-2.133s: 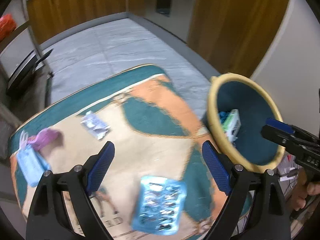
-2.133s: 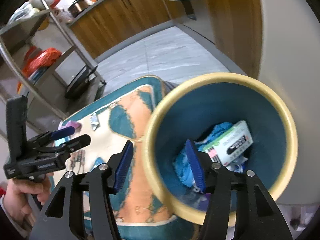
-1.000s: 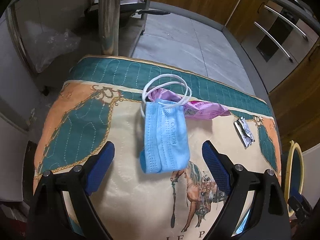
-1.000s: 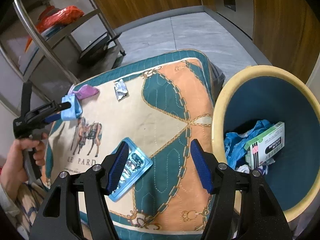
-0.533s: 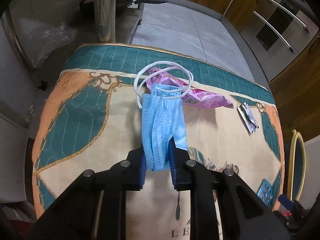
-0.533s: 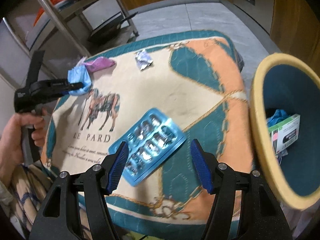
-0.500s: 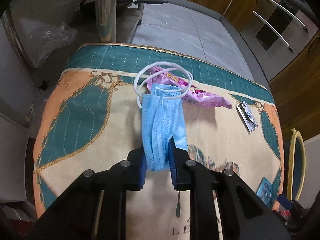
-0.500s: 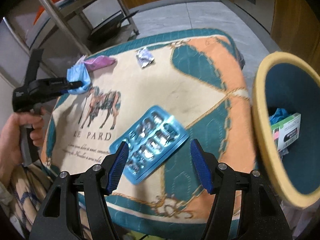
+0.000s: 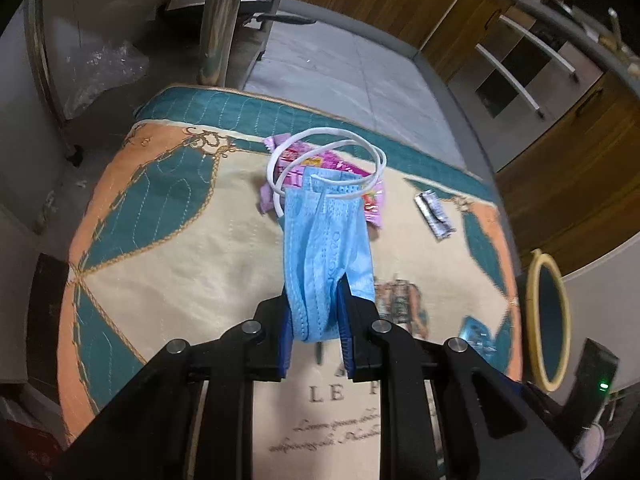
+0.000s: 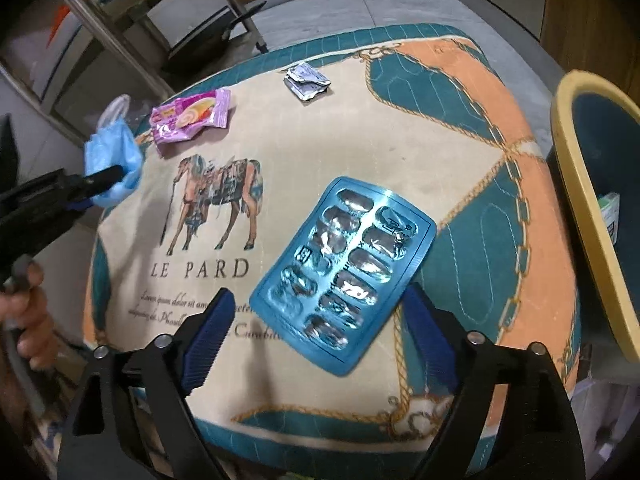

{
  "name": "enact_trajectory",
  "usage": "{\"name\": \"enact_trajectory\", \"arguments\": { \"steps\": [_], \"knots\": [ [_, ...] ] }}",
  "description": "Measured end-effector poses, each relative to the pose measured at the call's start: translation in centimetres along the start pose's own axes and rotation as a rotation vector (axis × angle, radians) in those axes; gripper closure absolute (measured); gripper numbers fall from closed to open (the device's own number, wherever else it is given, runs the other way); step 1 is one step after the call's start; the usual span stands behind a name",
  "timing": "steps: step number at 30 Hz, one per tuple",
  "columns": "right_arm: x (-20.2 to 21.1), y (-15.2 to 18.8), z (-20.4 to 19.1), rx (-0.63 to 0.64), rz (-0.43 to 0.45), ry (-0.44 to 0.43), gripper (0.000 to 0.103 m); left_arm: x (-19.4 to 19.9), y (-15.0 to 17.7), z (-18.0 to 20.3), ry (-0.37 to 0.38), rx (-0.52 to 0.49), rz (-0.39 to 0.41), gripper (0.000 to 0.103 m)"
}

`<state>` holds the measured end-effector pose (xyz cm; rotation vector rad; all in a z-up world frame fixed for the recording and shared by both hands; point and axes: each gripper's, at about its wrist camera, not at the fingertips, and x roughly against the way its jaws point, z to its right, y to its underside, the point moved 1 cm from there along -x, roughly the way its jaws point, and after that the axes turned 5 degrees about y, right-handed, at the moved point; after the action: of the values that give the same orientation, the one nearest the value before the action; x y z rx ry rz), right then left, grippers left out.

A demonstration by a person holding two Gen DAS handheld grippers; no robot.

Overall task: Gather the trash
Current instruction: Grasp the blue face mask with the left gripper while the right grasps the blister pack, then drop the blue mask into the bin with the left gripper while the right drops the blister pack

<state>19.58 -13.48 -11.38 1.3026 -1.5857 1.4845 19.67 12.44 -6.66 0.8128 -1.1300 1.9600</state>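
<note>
Since a second ago my left gripper (image 9: 314, 320) has gone from standing wide over the blue face mask (image 9: 326, 248) to pinching its lower end, and now I am lifting it off the cushion cover (image 9: 168, 264), its white ear loops (image 9: 320, 156) dangling over the pink snack wrapper (image 9: 370, 200) that is lying just behind. From the right wrist view I am seeing that same mask bunched at the tip of the left gripper, off the cover's left edge, with a hand (image 10: 28, 312) wrapped round the handle below.

My right gripper (image 10: 316, 332) is coming down over the blue blister pack (image 10: 344, 268), and its jaws are opening as I speak; the pack's near corner is sitting between the blue pads (image 10: 208, 332), though neither pad is pressing on it. It is lying flat beside the printed horse (image 10: 216, 200).

Further back, a crumpled silver foil wrapper (image 10: 306, 80) is resting near the cover's far edge. Off to the right, the yellow-rimmed bin (image 10: 576, 184) is standing just beside the cushion, with a white and green box (image 10: 610, 216) showing inside it.
</note>
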Motion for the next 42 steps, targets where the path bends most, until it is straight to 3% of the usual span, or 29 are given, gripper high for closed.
{"name": "enact_trajectory", "arguments": {
  "steps": [3, 7, 10, 13, 15, 21, 26, 35, 42],
  "knots": [
    [-0.6, -0.5, -0.7, 0.023, 0.007, 0.041, 0.009, 0.3, 0.3, 0.4, 0.019, 0.001, 0.004, 0.085],
    [-1.6, -0.8, -2.5, 0.116, 0.02, 0.165, 0.009, 0.3, 0.5, 1.2, 0.037, -0.009, 0.005, 0.085],
    [-1.7, -0.1, -3.2, 0.194, 0.047, 0.216, 0.015, 0.2, 0.6, 1.9, 0.042, -0.019, -0.001, 0.085],
    [-0.9, 0.4, -2.4, 0.194, 0.072, 0.202, 0.031, 0.0, 0.7, 2.4, 0.047, -0.029, -0.005, 0.085],
    [-0.5, 0.6, -1.8, 0.19, 0.068, 0.177, 0.033, -0.1, 0.7, 2.9, 0.05, -0.038, -0.009, 0.085],
    [1.6, 0.8, 0.4, 0.114, 0.079, 0.063, 0.033, 0.0, 0.7, 5.4, 0.081, -0.064, -0.008, 0.085],
    [4.3, 1.1, 1.9, 0.079, 0.127, 0.031, 0.033, -0.5, 1.0, 7.8, 0.099, -0.101, -0.019, 0.085],
    [9.7, 0.3, 7.5, -0.003, 0.221, 0.049, 0.033, -1.7, 1.9, 13.5, 0.152, -0.177, -0.047, 0.085],
    [13.4, -0.1, 13.1, -0.061, 0.293, 0.087, 0.033, -3.4, 4.2, 20.3, 0.199, -0.294, -0.088, 0.085]
  ]
}}
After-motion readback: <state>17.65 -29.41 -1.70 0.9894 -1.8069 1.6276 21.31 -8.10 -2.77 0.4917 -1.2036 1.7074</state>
